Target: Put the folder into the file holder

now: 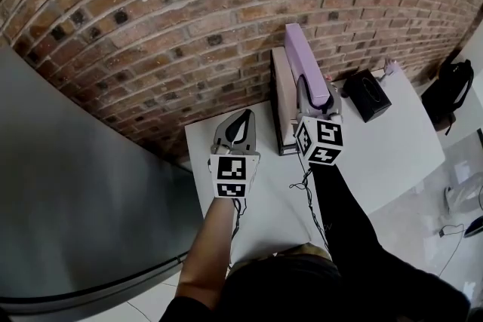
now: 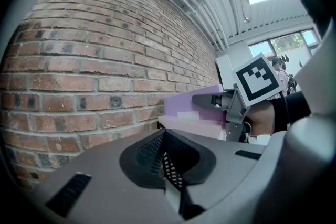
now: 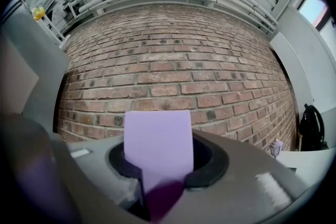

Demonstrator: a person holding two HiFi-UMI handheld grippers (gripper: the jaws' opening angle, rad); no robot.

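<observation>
Looking down from the head view, I see my right gripper (image 1: 312, 96) clenched on the purple folder (image 1: 304, 60). The folder stands on edge beside the tall side of the beige file holder (image 1: 281, 98), at the back of the white table (image 1: 392, 139) by the brick wall (image 1: 189, 11). I cannot tell whether its lower edge is inside. My left gripper (image 1: 243, 122) hangs to the left over the table, its 2 jaws pressed together on nothing. The only print I can make out is the black-and-white square pattern on each gripper's cube. 1 black box (image 1: 367, 94) sits right of the folder.
</observation>
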